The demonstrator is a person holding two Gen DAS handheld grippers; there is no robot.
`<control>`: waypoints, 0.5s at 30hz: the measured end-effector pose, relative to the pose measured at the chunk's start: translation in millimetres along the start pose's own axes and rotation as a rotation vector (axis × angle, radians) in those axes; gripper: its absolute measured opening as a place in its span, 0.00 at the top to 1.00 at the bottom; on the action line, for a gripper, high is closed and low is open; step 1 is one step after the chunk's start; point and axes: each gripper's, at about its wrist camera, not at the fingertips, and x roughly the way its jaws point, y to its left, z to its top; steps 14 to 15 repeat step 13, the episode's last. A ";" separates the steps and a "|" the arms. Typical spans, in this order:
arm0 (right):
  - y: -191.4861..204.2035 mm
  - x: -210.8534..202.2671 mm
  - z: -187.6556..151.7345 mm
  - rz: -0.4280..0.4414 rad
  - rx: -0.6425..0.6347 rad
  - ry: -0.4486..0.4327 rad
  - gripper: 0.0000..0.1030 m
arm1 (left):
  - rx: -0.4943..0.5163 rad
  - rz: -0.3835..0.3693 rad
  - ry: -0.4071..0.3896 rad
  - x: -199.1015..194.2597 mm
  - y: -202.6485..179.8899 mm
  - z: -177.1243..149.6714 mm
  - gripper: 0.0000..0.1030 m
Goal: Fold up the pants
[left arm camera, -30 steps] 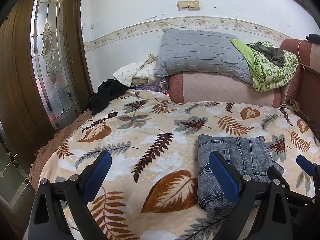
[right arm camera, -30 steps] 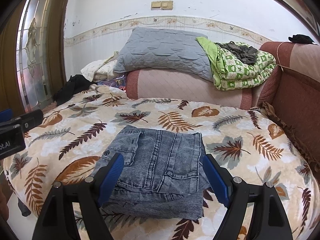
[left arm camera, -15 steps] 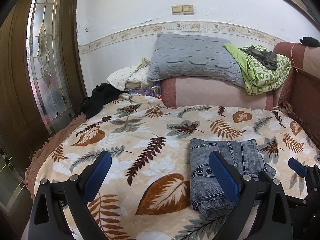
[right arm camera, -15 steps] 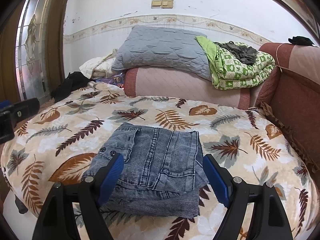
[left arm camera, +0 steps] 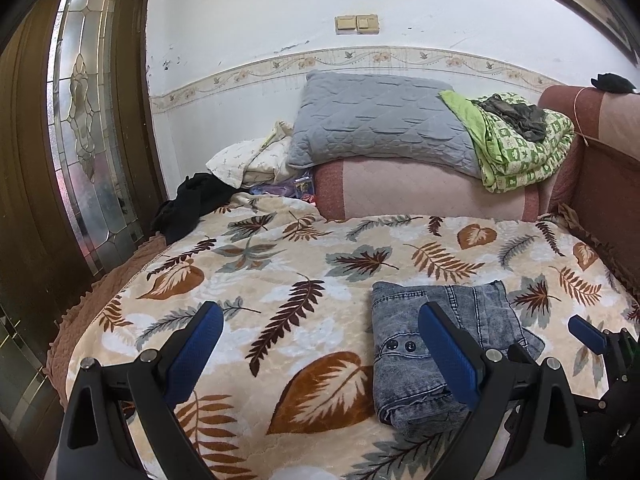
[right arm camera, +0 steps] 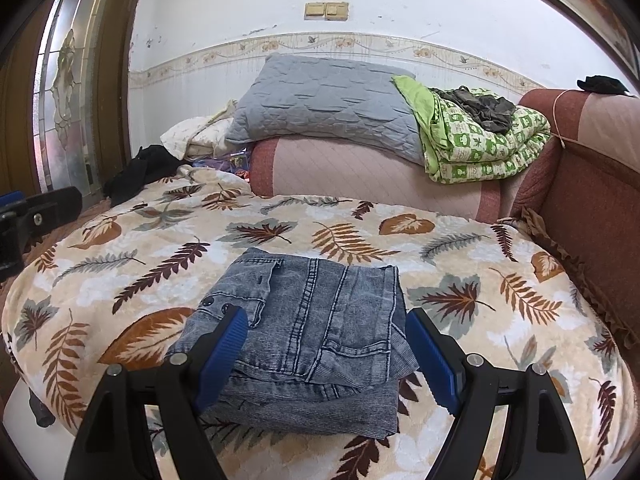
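Observation:
Grey-blue denim pants (right arm camera: 316, 332) lie folded into a compact stack on the leaf-patterned blanket (right arm camera: 348, 236), near its front edge. My right gripper (right arm camera: 324, 340) hovers just in front of the stack, open, its blue pads wide apart on either side of the near end and clear of the cloth. In the left wrist view the same pants (left arm camera: 404, 344) sit at lower right. My left gripper (left arm camera: 320, 340) is open over bare blanket (left arm camera: 256, 280), left of the stack, with nothing between its fingers. The right gripper's fingertip (left arm camera: 586, 334) shows at that view's right edge.
A grey pillow (right arm camera: 324, 108) and a green patterned quilt (right arm camera: 484, 140) rest on a pink bolster (right arm camera: 372, 178) at the back. A black garment (right arm camera: 140, 170) lies at the far left corner. A reddish sofa arm (right arm camera: 588, 184) bounds the right; a wooden door with glass (left arm camera: 80, 128) stands left.
The left wrist view has drawn back and tilted up slightly, so the pants appear lower and a little smaller. The right gripper and the folded pants have stayed put.

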 end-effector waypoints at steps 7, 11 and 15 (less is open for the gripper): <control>2.9 2.6 -0.3 0.003 -0.006 0.004 0.19 | 0.002 -0.021 0.004 3.4 0.4 0.3 0.05; 5.9 3.8 -0.1 0.008 -0.009 0.005 0.19 | -0.029 -0.069 0.014 7.8 4.7 -0.1 0.05; 5.5 4.1 0.5 0.007 -0.012 0.004 0.19 | -0.056 -0.104 0.036 14.3 9.1 -0.5 0.05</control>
